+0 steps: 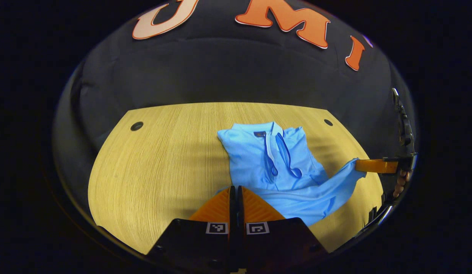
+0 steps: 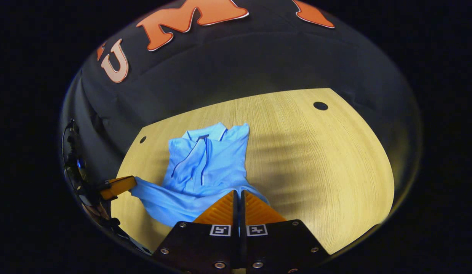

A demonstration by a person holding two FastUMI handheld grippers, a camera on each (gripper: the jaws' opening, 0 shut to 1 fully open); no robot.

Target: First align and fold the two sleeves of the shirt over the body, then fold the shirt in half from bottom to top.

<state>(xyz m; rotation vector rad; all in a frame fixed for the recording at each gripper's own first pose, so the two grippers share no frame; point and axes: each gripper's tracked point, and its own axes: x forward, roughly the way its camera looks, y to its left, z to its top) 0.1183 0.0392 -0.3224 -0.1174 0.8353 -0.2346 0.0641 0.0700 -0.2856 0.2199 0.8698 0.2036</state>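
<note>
A light blue polo shirt (image 1: 270, 163) lies on the wooden table (image 1: 163, 163), collar at the far end, both sleeves folded in over the body. My left gripper (image 1: 234, 189) is shut on the shirt's bottom hem at one corner. My right gripper (image 2: 237, 193) is shut on the hem of the shirt (image 2: 205, 167) at the other corner. The hem is raised off the table and stretched between them. In the left gripper view the right gripper (image 1: 359, 165) holds its corner at the right edge; in the right gripper view the left gripper (image 2: 123, 184) holds its corner at the left.
The table (image 2: 316, 163) has rounded far corners with a dark round hole (image 1: 136, 126) near each, another hole (image 2: 320, 105) at the far right. Black cloth wall stands behind the table. A hand (image 1: 401, 182) holds the right gripper.
</note>
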